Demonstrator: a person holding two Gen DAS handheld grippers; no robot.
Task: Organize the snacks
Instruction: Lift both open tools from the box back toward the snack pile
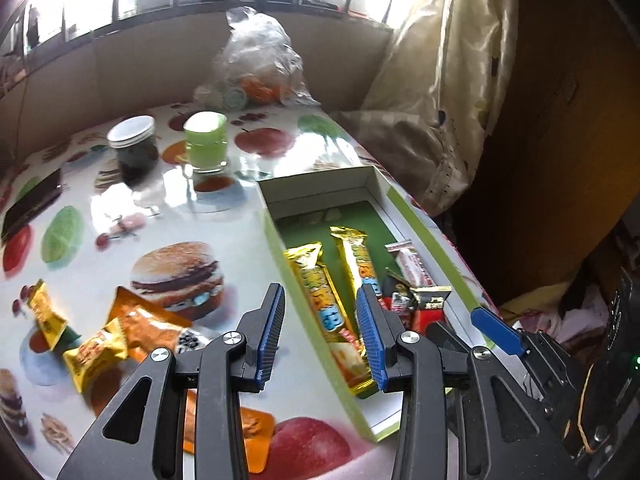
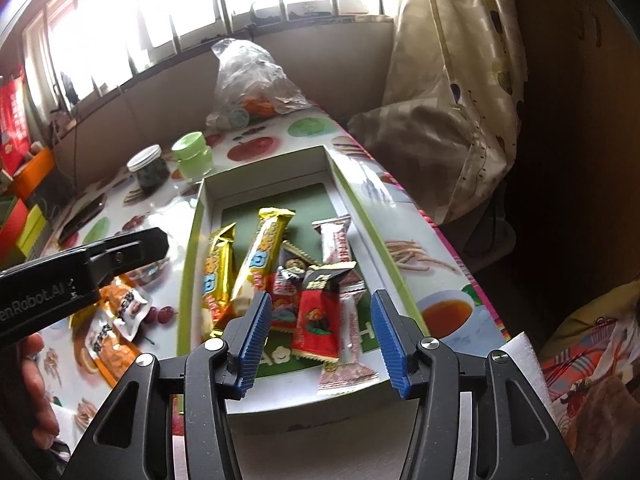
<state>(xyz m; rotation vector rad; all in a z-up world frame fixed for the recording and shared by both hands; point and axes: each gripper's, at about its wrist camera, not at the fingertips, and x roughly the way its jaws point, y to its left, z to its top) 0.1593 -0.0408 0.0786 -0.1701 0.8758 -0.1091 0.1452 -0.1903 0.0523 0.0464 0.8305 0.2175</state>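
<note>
Two grippers: both hang over the table with nothing between their blue pads.
Left gripper (image 1: 322, 334): released, jaws apart; in its own view it sits at the bottom centre, straddling the left wall of the box, one pad over the tablecloth, the other over the gold bars.
Right gripper (image 2: 320, 340): released, jaws spread wide; at the bottom centre of its view, above the near end of the box, the red wrappers showing in the gap.
Box (image 2: 362, 216): shallow, open, green-rimmed with a green floor; it runs from the centre of the right wrist view toward the lower edge, along the table's right side.
Snacks in box: two gold bars (image 2: 260, 258) side by side at the left, a pink-and-white bar (image 2: 335, 240) at the right, red and black packets (image 2: 318, 312) heaped in the near half.
Snacks outside: yellow packets (image 1: 96, 352) and an orange pouch (image 1: 152, 326) on the tablecloth, lower left of the left wrist view.
Table (image 1: 120, 216): food-print cloth; a dark jar (image 1: 134, 148) and a green jar (image 1: 206, 140) stand upper left, a clear plastic bag (image 1: 256, 56) behind them.
Person: fingers (image 2: 38, 392) at the lower left edge of the right wrist view.
</note>
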